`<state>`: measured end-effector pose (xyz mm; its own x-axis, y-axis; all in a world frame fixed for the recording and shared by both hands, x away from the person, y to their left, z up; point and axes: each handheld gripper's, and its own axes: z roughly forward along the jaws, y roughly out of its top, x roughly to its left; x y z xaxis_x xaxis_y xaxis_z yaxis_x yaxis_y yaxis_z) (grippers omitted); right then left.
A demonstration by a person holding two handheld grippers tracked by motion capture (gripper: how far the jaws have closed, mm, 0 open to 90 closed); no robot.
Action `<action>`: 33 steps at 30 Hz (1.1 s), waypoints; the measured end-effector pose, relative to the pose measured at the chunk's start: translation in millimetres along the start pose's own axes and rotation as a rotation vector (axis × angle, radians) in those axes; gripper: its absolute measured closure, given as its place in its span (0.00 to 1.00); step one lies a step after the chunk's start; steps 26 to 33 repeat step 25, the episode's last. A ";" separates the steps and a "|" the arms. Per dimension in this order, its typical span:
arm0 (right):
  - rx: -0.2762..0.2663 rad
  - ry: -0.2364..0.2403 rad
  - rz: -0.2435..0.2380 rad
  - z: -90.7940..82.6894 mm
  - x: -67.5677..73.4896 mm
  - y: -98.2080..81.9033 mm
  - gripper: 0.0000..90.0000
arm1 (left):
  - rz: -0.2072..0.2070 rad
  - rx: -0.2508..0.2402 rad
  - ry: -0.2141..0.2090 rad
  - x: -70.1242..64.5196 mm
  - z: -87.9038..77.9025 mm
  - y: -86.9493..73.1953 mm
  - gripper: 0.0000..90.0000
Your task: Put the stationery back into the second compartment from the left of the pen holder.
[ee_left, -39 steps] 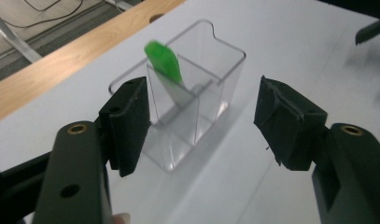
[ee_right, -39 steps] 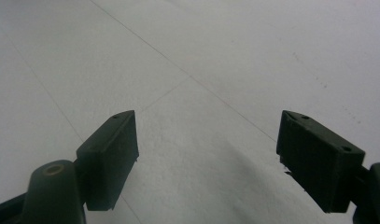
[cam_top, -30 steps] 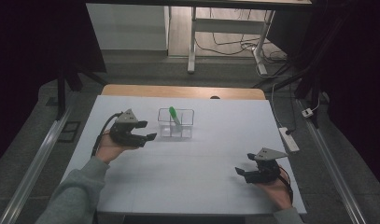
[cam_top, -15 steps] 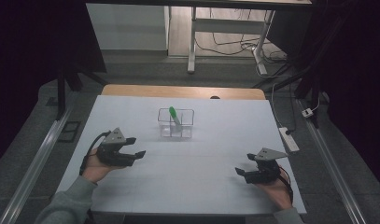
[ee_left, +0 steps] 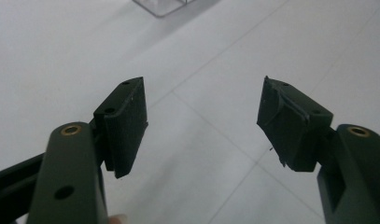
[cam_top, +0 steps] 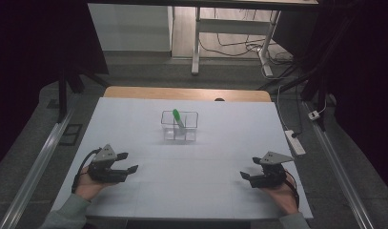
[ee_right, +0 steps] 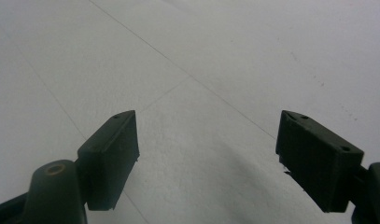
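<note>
- High view: a fixed camera above the near edge looks forward and down over the whole white, faintly gridded table surface point(cam_top: 191, 186), with grey floor and desk legs beyond it.
- Left gripper view: a camera riding low and close over the white surface point(ee_left: 211, 140) looks along two black jaws; a corner of the clear plastic compartment box point(ee_left: 162, 5) enters at the top edge.
- Right gripper view: equally close, facing bare white surface point(ee_right: 201, 70).
- Shared: the white surface appears in all three views; the clear box point(cam_top: 179, 126) in the high and left gripper views.
</note>
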<state>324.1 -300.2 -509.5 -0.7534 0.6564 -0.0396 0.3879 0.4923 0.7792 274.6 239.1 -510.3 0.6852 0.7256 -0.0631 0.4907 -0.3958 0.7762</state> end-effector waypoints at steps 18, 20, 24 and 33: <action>-0.004 -0.004 0.000 -1.0 0.5 -0.9 0.23 | 0.004 0.004 0.004 -1.3 0.3 -4.6 0.36; -0.005 -0.004 0.000 -1.1 0.6 -1.1 0.23 | 0.004 0.004 0.006 -1.2 0.7 -4.7 0.36; -0.010 -0.006 -0.001 -2.1 1.8 -1.2 0.23 | 0.002 0.001 0.006 -0.5 0.7 -4.6 0.36; -0.010 0.000 -0.001 -2.7 1.9 -1.0 0.23 | 0.003 0.002 0.007 -0.7 0.8 -4.6 0.36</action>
